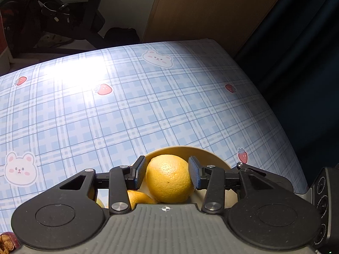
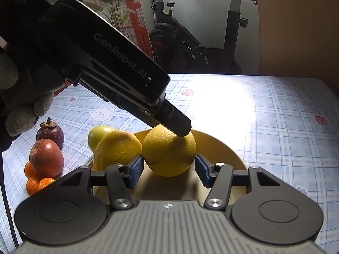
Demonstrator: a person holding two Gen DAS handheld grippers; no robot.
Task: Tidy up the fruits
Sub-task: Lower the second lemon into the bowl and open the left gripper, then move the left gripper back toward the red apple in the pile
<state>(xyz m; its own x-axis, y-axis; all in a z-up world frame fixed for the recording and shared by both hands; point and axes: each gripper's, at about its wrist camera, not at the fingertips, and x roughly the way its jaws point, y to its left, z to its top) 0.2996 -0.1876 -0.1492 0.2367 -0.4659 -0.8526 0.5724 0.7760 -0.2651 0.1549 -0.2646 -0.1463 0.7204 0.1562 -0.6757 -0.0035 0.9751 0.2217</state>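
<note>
Holding a yellow orange (image 1: 169, 178) in my left gripper (image 1: 167, 174), pads clamped on both its sides, just over the cream bowl (image 2: 231, 154). I reckon this is the drop-in step, so next comes lowering and letting go. My right gripper (image 2: 169, 170) points steeply down beside it, jaws slack around the same fruit, not squeezing. A second orange (image 2: 116, 150) sits left of them.

Harsh glare whitens the tablecloth (image 2: 220, 105); dim surroundings, edges perhaps fisheye-bent.

Yellow orange (image 1: 169, 180), cream bowl (image 2: 224, 150), blue plaid tablecloth (image 1: 148, 110).
</note>
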